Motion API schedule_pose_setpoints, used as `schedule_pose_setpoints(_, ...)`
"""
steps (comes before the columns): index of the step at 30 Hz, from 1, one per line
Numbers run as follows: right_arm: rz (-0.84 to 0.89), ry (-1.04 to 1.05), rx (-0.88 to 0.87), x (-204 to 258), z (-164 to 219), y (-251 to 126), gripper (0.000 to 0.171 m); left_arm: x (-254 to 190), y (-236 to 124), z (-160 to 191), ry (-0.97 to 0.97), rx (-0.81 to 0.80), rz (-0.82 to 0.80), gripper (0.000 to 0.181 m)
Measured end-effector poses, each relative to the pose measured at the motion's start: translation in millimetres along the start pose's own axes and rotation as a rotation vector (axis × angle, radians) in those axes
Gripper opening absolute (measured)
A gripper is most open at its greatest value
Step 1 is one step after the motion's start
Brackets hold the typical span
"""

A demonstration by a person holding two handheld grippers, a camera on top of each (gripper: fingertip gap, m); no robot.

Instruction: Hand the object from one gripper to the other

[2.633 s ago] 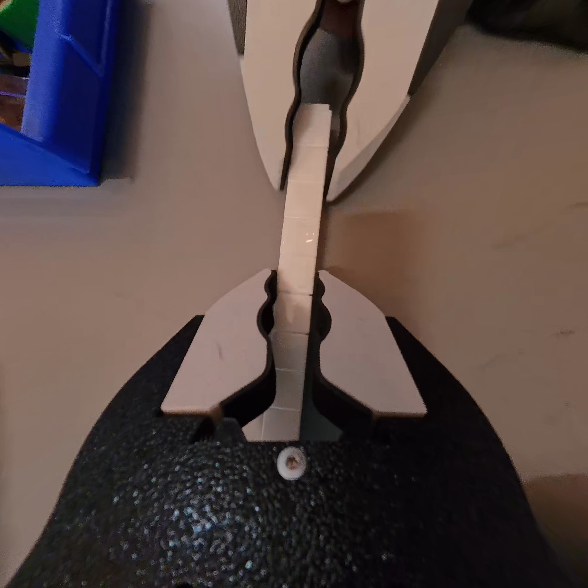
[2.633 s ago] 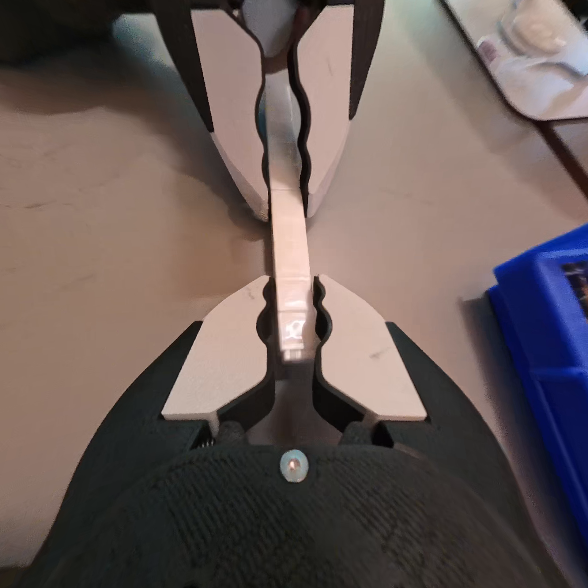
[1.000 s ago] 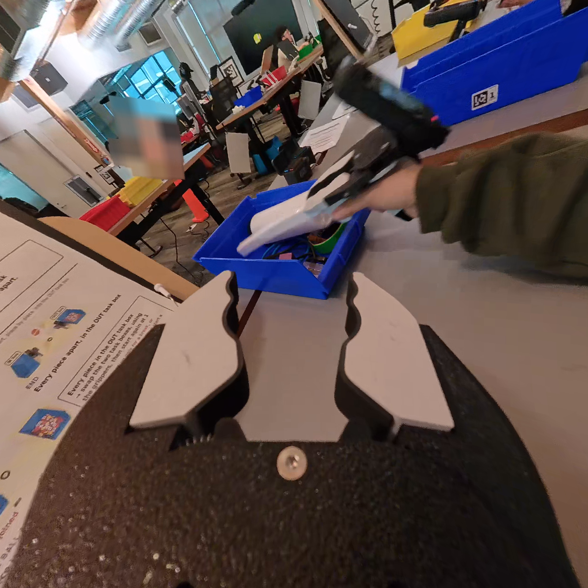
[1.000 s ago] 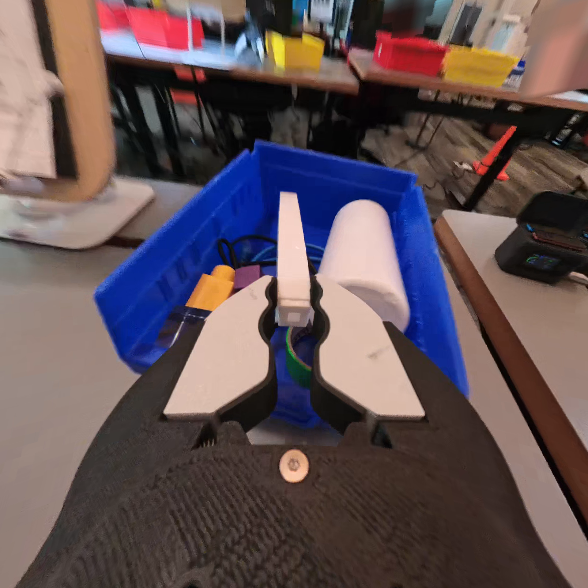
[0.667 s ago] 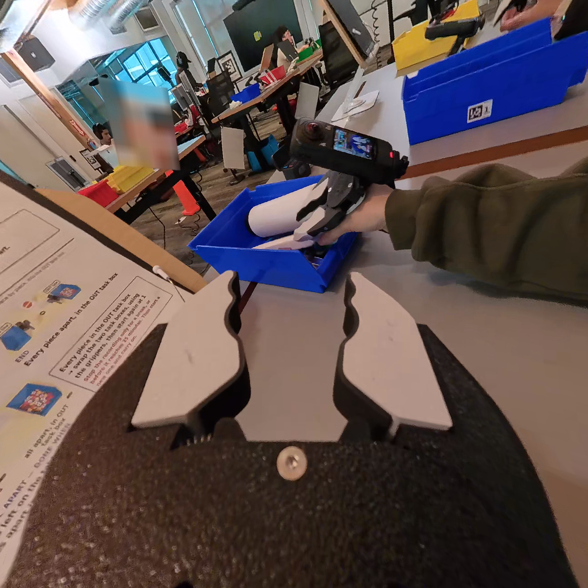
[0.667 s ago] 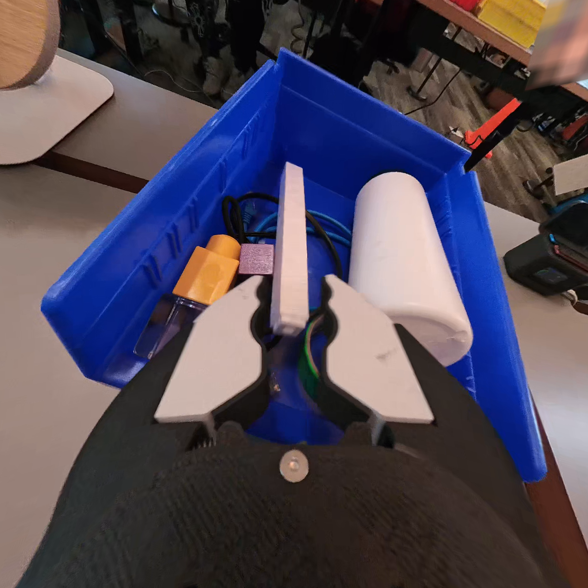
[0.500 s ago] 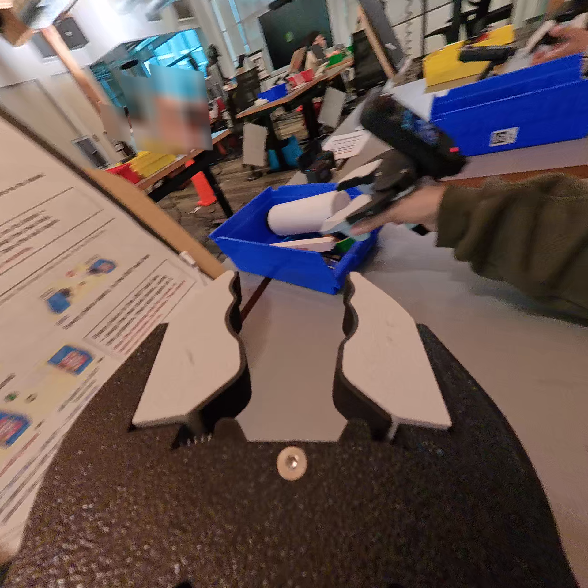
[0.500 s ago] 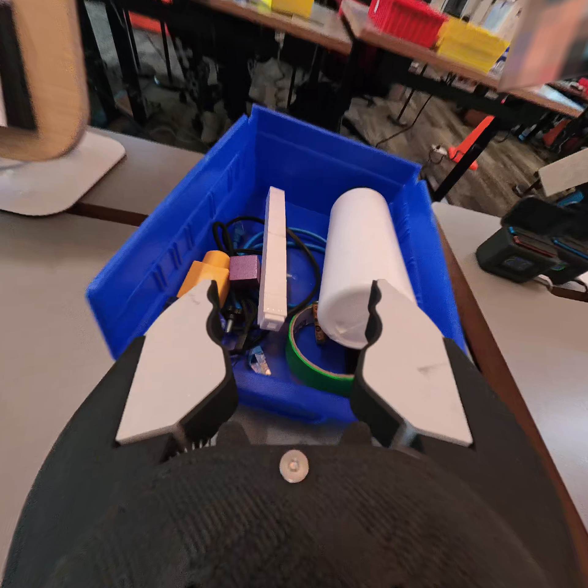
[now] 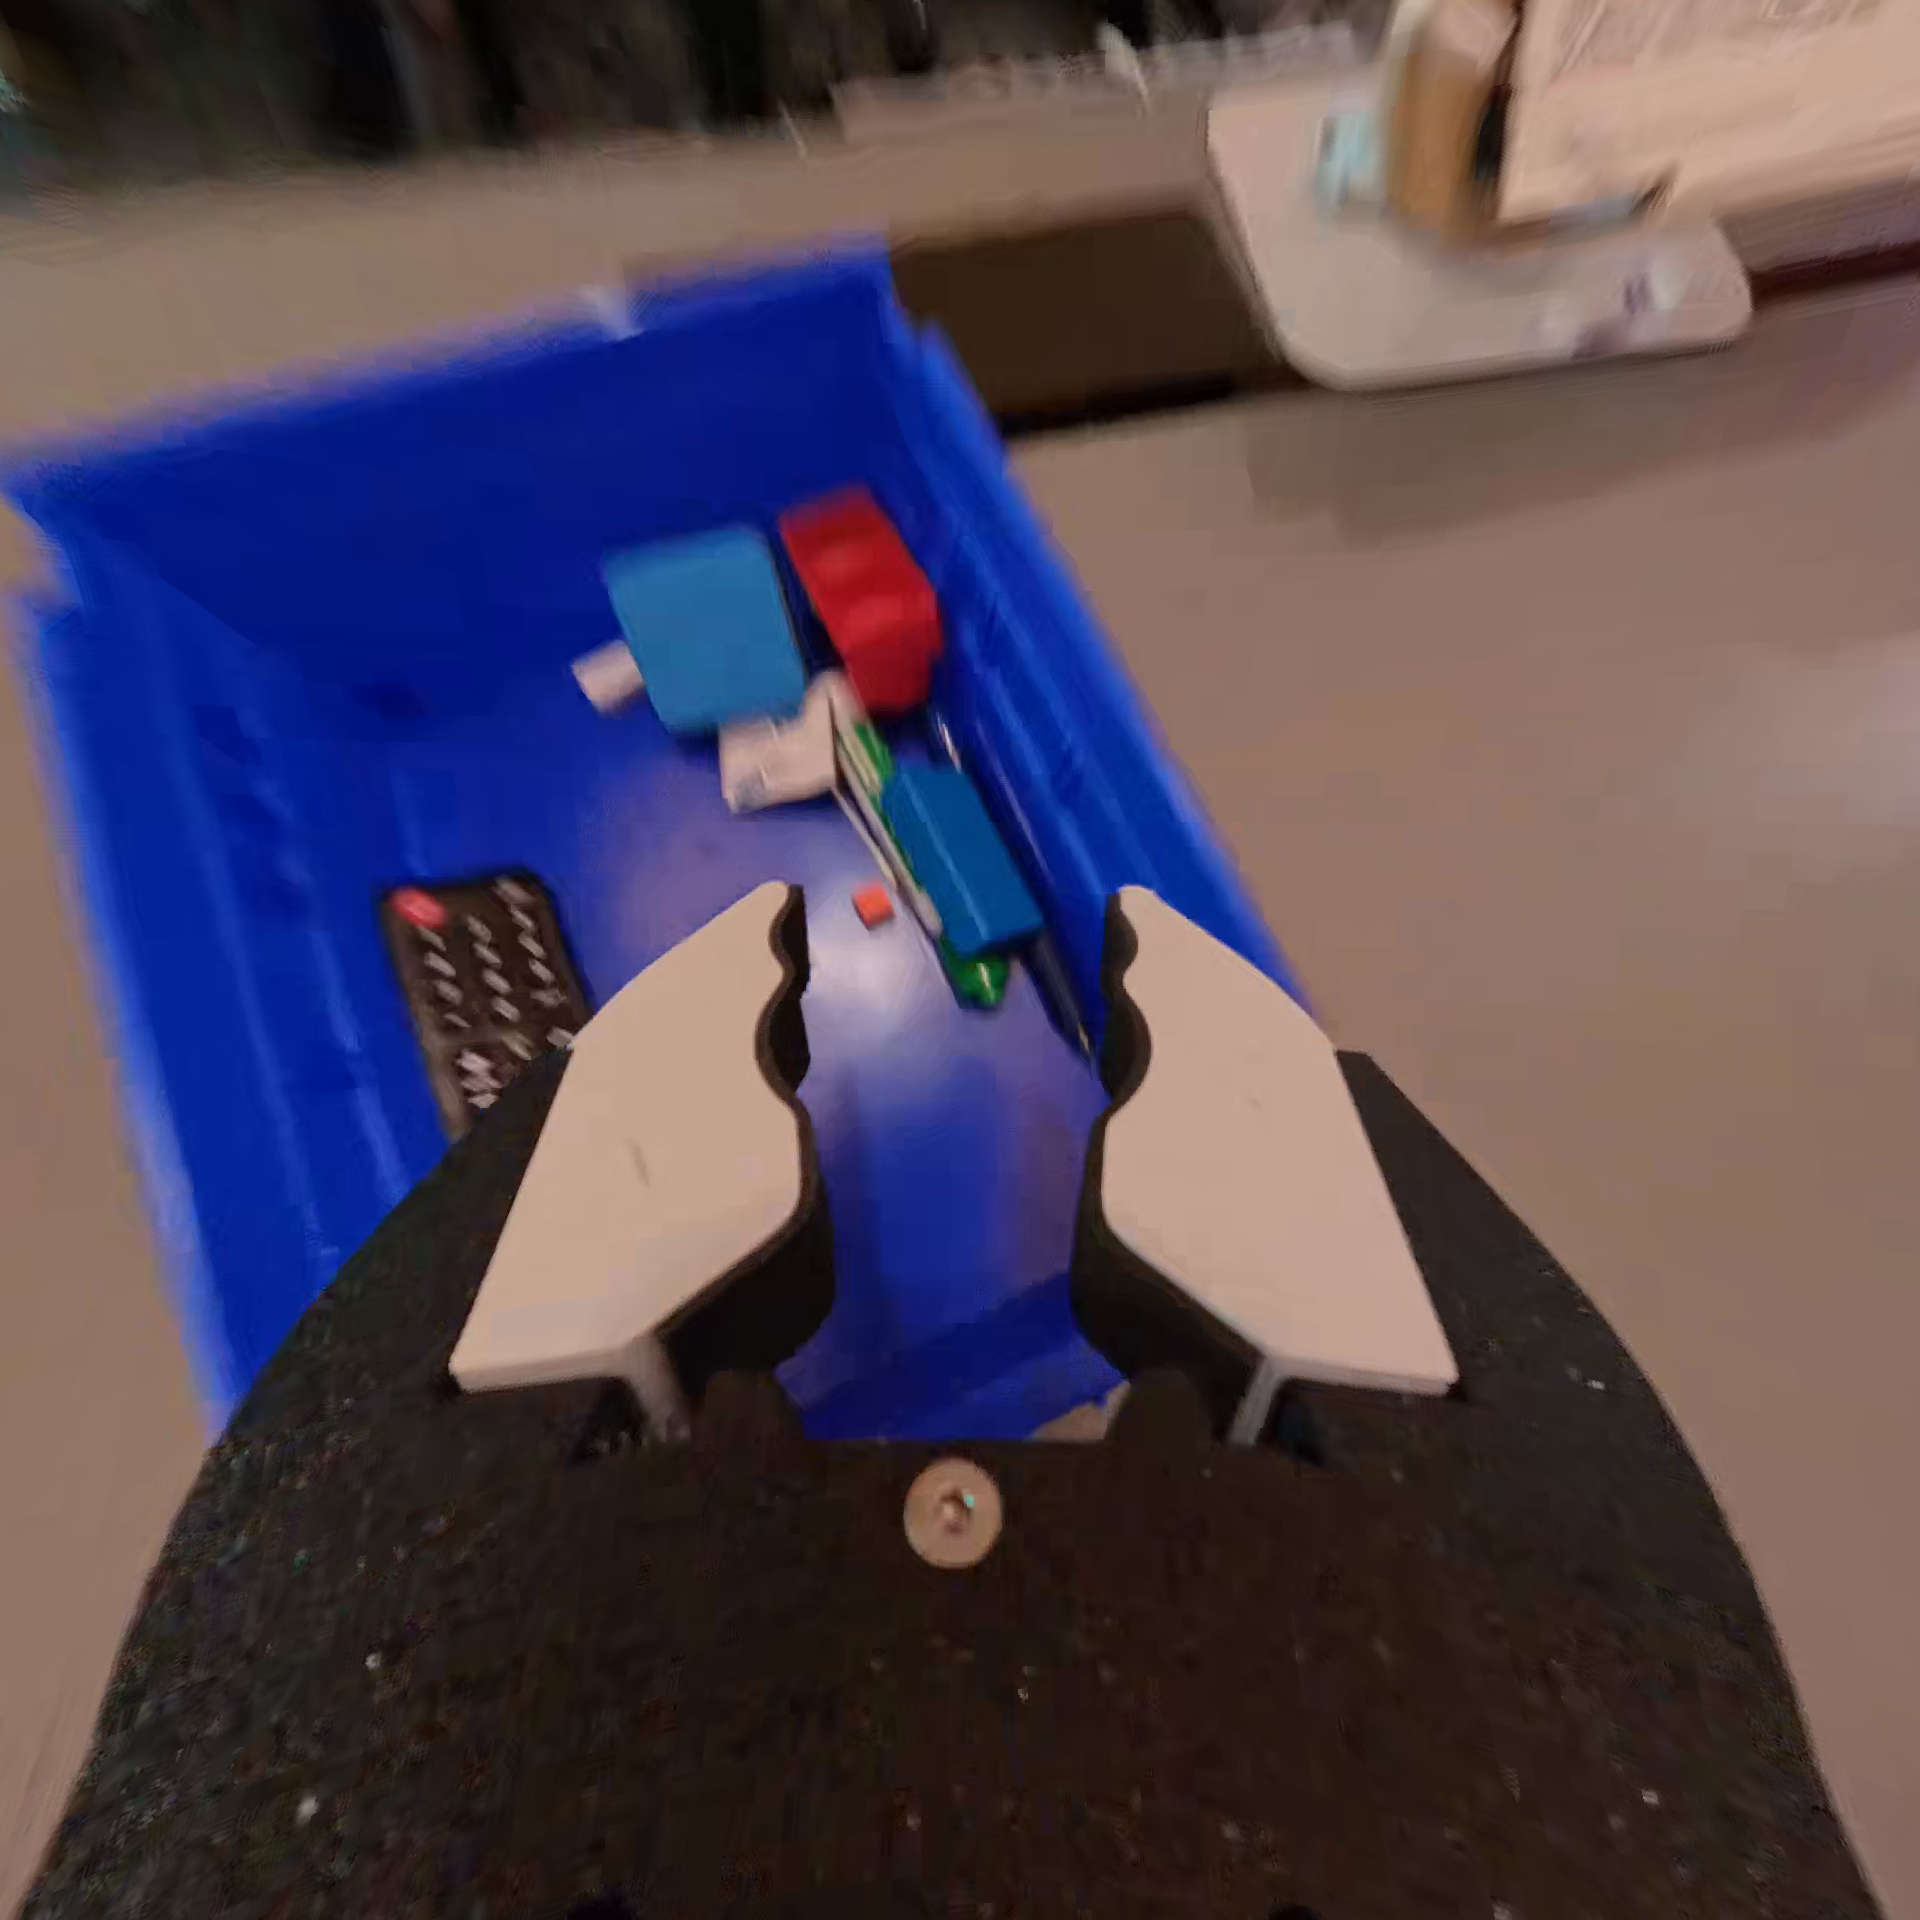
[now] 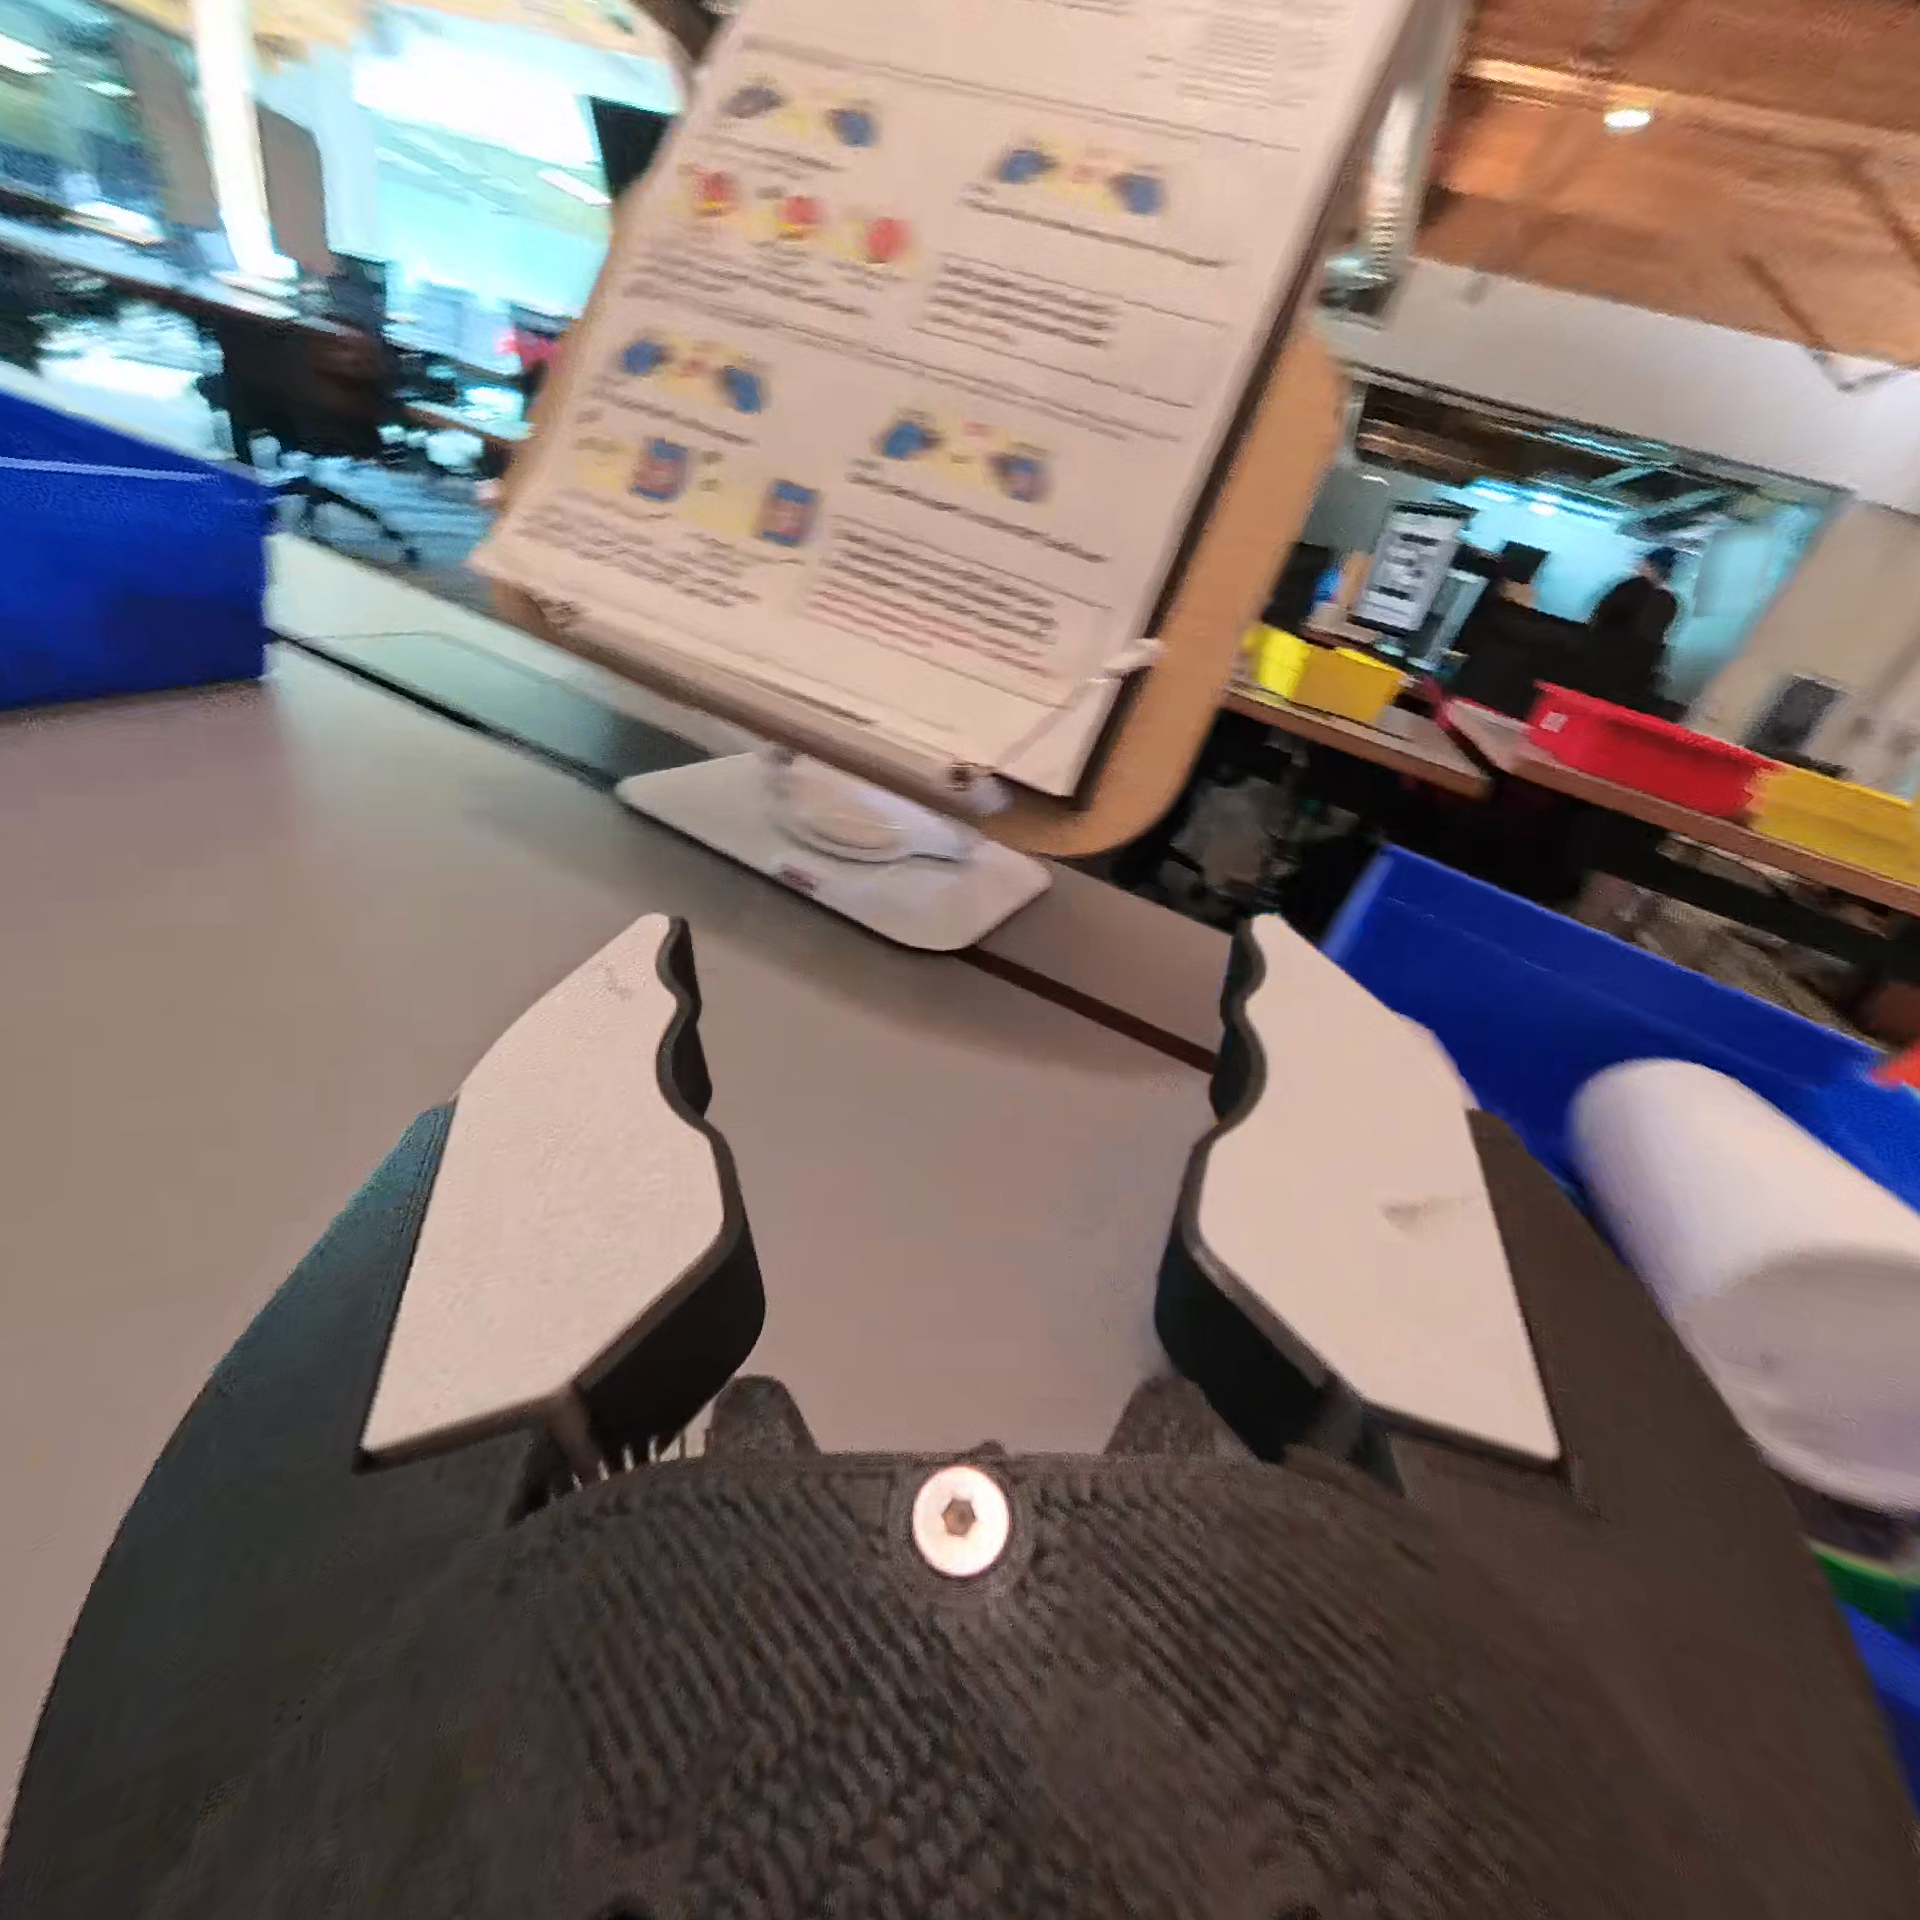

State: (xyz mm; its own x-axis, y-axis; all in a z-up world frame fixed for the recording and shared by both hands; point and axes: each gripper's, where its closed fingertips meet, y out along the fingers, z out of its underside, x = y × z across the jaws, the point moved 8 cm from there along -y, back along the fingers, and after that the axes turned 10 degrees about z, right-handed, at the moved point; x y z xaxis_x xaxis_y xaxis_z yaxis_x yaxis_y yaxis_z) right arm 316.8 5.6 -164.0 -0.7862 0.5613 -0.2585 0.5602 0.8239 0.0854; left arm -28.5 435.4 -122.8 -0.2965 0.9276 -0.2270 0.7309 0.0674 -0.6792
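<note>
My left gripper (image 9: 951, 914) is open and empty, held above a blue bin (image 9: 249, 831). The blurred bin holds a black remote (image 9: 478, 987), a light blue block (image 9: 707, 629), a red block (image 9: 868, 597), a blue and green piece (image 9: 956, 883) and a small red bit (image 9: 873, 906). My right gripper (image 10: 956, 940) is open and empty over the grey table (image 10: 260, 914). At its right is another blue bin (image 10: 1558, 987) with a white cylinder (image 10: 1745, 1247) and green tape (image 10: 1870, 1590).
An instruction sheet on a tan board (image 10: 935, 364) stands on a white base (image 10: 894, 873) ahead of the right gripper; the base also shows in the left wrist view (image 9: 1496, 301). Another blue bin (image 10: 114, 561) is far left. Red and yellow bins (image 10: 1662, 748) sit on tables behind. There is about 50 centimetres between the tips of the two grippers.
My right gripper let the white bar go into its bin, opened, and swung left toward the instruction board. My left gripper swung from facing that bin to above another blue bin.
</note>
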Motion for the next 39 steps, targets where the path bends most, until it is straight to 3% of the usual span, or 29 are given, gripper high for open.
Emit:
schedule_pose_setpoints(1,-0.048,0.003,0.004,10,2,2,0.096,16,12,9,-0.079,0.062,0.082,0.053)
schedule_pose_setpoints(5,-0.235,0.055,0.019,43,11,6,0.089,43,58,27,-0.299,0.155,0.329,0.048)
schedule_pose_setpoints(9,-0.273,0.012,0.046,54,18,6,0.091,42,86,31,-0.255,0.265,0.324,0.044)
schedule_pose_setpoints(12,-0.288,0.023,0.025,56,17,3,0.088,39,91,24,-0.213,0.238,0.344,0.022)
schedule_pose_setpoints(16,-0.28,0.026,0.01,55,16,2,0.087,35,59,16,-0.045,0.149,0.213,0.018)
schedule_pose_setpoints(20,-0.293,-0.018,0.012,60,17,1,0.087,14,-3,0,0.126,-0.038,0.066,0.015)
schedule_pose_setpoints(23,-0.341,-0.013,0.026,70,15,1,0.089,-37,-49,-17,0.316,-0.306,0.064,0.015)
schedule_pose_setpoints(25,-0.404,0.084,0.027,81,9,-1,0.089,-87,-60,-25,0.466,-0.451,0.092,0.015)
schedule_pose_setpoints(28,-0.576,0.295,0.033,101,0,-6,0.09,-166,-32,-22,0.747,-0.575,0.073,0.015)
schedule_pose_setpoints(32,-0.682,0.521,0.109,110,-7,-11,0.104,-249,52,4,1.075,-0.665,-0.11,0.015)
schedule_pose_setpoints(36,-0.657,0.565,0.065,91,-11,-12,0.091,-297,119,29,1.404,-0.632,-0.427,0.015)
schedule_pose_setpoints(37,-0.624,0.555,0.062,85,-9,-11,0.093,-306,129,34,1.482,-0.625,-0.468,0.015)
schedule_pose_setpoints(39,-0.609,0.55,0.06,76,-6,-10,0.079,-320,140,44,1.579,-0.646,-0.485,0.015)
